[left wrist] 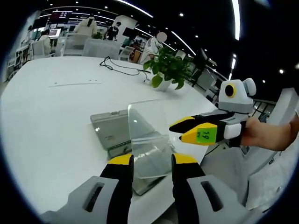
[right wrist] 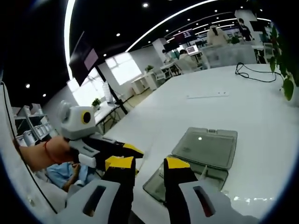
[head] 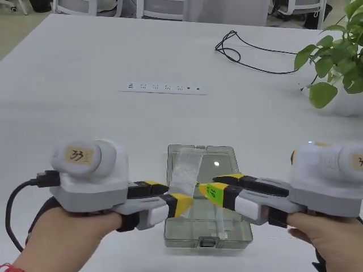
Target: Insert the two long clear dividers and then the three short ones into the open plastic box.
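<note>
— What's the left claw got?
— We see the left gripper (left wrist: 150, 161) pinching a clear divider (left wrist: 147, 140) by its near edge. The jaws press on either face and the sheet stands up between them.
— And where is that over the bench?
— We have it held above the open box (head: 244, 233), which sits on the white table (head: 113, 56) with its lid (head: 201, 156) laid flat behind it.
— The other claw?
— The right gripper (right wrist: 148, 163) shows us a narrow gap between its jaws, with nothing in it. Its tips point towards the left gripper's, just beside the divider. Whether they touch the sheet, we cannot tell.
</note>
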The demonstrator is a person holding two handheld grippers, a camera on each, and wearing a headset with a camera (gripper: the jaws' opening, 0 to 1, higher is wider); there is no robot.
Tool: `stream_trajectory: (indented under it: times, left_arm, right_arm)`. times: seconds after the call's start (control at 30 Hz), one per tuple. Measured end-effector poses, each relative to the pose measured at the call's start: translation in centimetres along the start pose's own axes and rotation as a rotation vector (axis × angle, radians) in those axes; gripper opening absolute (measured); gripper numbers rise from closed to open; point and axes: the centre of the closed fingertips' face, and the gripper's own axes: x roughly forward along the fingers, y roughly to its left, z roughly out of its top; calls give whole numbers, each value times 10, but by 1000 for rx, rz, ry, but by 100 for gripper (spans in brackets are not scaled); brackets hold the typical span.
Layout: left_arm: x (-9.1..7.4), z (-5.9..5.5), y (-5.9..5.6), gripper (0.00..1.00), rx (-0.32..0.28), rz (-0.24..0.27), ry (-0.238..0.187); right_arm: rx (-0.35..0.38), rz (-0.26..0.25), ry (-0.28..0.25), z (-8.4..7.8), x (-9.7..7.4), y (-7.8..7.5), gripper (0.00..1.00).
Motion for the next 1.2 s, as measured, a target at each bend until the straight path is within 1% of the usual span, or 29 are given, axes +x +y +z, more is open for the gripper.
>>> stream_trajectory:
  times: [0.17,0.27,0.37,0.43,0.6,0.67,0.83,1.0,1.1,1.2]
  left_arm:
    - [3,1,-7,31,18,-16,1]
    - [4,1,-9,31,28,-24,3]
    - [5,1,-10,31,30,-26,2]
    - [5,1,-9,31,36,-25,5]
    - [7,1,-9,31,36,-20,0]
    - [8,2,-9,31,55,-18,-2]
    - [9,0,-9,31,45,-22,0]
    - [9,0,-11,32,50,-34,1]
    - [8,0,-10,33,76,-40,-4]
    - [6,-3,-8,36,85,-40,6]
  right_arm:
    - [47,-4,2,0,8,3,20]
    - [66,-13,6,-2,9,2,15]
    - [86,-18,18,-5,10,1,13]
    - [92,-20,22,-5,10,1,8]
    - [149,-47,14,-4,10,-1,7]
    - [149,-59,20,-5,11,-2,7]
    - [162,-71,17,-5,12,-3,7]
    - [173,-70,21,-4,12,-3,7]
    - [180,-70,25,-4,12,-3,7]
    - [183,-69,24,0,11,-3,7]
